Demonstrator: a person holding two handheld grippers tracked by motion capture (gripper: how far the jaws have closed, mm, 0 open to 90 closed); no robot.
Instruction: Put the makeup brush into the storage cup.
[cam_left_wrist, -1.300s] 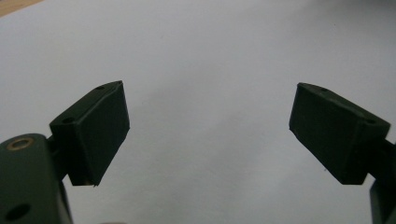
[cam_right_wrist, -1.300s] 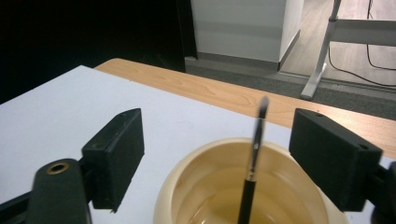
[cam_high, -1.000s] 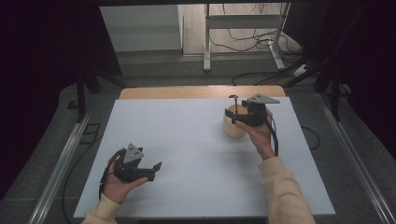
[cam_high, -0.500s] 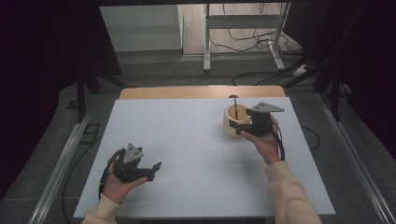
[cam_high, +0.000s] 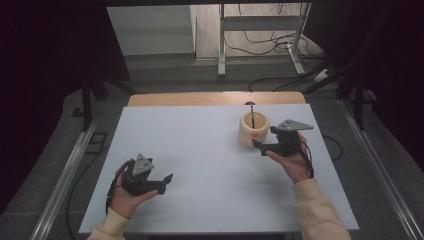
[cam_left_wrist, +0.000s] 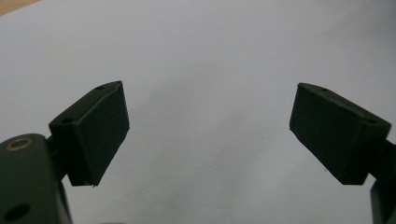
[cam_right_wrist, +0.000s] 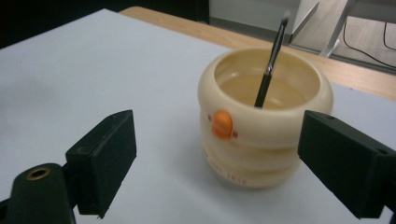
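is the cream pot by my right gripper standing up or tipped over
Upright. The cream pot stands on its base on the white table, opening upward, with a dark brush leaning inside.

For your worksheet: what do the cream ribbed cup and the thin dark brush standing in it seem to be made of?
Cream ribbed cup: probably moulded plastic; smooth, faintly glossy rounded ribs and an orange nub, though glazed ceramic is possible. Thin dark brush: black glossy handle, plastic or lacquered wood, with a pale soft-looking tip, likely bristles.
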